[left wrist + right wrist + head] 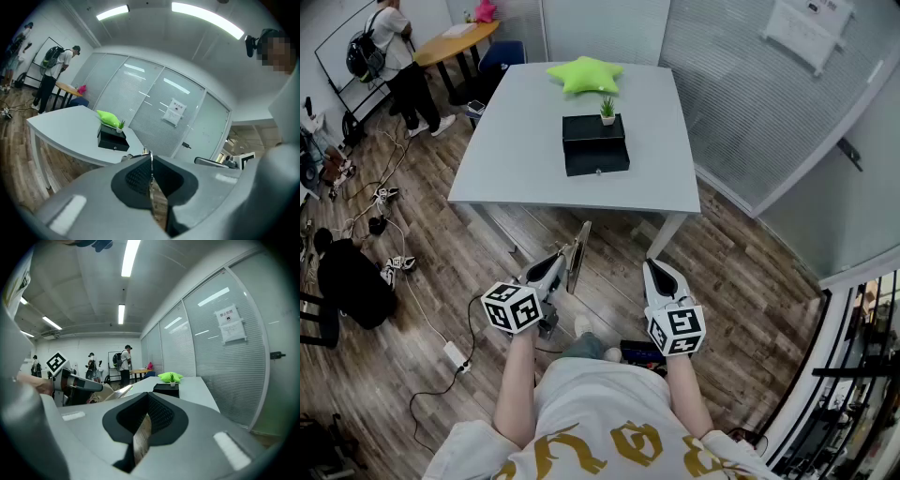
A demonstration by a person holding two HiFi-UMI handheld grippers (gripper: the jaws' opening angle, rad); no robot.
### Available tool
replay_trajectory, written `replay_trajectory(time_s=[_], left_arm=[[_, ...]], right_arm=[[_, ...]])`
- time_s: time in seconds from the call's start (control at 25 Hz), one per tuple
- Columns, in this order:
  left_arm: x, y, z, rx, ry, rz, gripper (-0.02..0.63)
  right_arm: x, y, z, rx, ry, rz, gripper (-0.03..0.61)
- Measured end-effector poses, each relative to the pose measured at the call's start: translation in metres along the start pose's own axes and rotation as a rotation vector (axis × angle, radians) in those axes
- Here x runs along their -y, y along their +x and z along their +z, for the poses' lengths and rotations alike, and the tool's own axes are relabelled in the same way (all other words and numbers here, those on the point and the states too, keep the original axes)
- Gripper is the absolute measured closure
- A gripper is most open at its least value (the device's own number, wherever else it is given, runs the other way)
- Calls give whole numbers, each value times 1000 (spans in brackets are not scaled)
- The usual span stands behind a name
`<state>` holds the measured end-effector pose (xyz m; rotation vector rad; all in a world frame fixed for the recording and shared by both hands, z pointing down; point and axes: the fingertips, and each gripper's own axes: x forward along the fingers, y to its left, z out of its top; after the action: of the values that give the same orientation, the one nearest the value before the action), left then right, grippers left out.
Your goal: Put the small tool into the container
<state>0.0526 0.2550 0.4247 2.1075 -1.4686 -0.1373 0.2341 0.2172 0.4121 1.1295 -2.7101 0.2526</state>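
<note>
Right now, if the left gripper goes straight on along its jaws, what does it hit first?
Probably the near edge of the table, met first by the thin metal tool sticking out of the left gripper. Height is unclear, so it could slip under the top.

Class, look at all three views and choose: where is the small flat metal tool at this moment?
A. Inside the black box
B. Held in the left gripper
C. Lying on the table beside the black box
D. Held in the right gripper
B: the thin metal tool sticks out from the left gripper, whose jaws are shut on its edge, well short of the table.
</note>
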Motion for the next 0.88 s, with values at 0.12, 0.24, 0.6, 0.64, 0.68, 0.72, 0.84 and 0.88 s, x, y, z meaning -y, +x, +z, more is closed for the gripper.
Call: replay_trajectory(time_s=[0.12,0.24,0.6,0.64,0.68,0.72,0.84,0.88], left_arm=[[4,1,-3,-7,-14,-6,604],[6,5,-5,-12,-17,-9,604],[-2,19,5,-10,-16,-22,604],[-5,23,7,-13,-17,-23,604],[-9,28,8,-18,-19,-26,604],[-13,34,10,-23,-22,-31,604],[-35,56,17,-38,-33,-45,604],[-46,64,21,-43,-34,-50,604]], right_arm=[[1,-6,0,1,2,-4,555],[4,-8,1,3,-4,-6,555],[20,10,-5,-13,42,-15,554],[22,14,-6,-17,47,-16,554],[24,19,-7,-22,51,-17,554],[26,25,-8,-28,55,-20,554],[34,54,-12,-50,61,-31,554],[37,68,-13,-57,60,-36,554]])
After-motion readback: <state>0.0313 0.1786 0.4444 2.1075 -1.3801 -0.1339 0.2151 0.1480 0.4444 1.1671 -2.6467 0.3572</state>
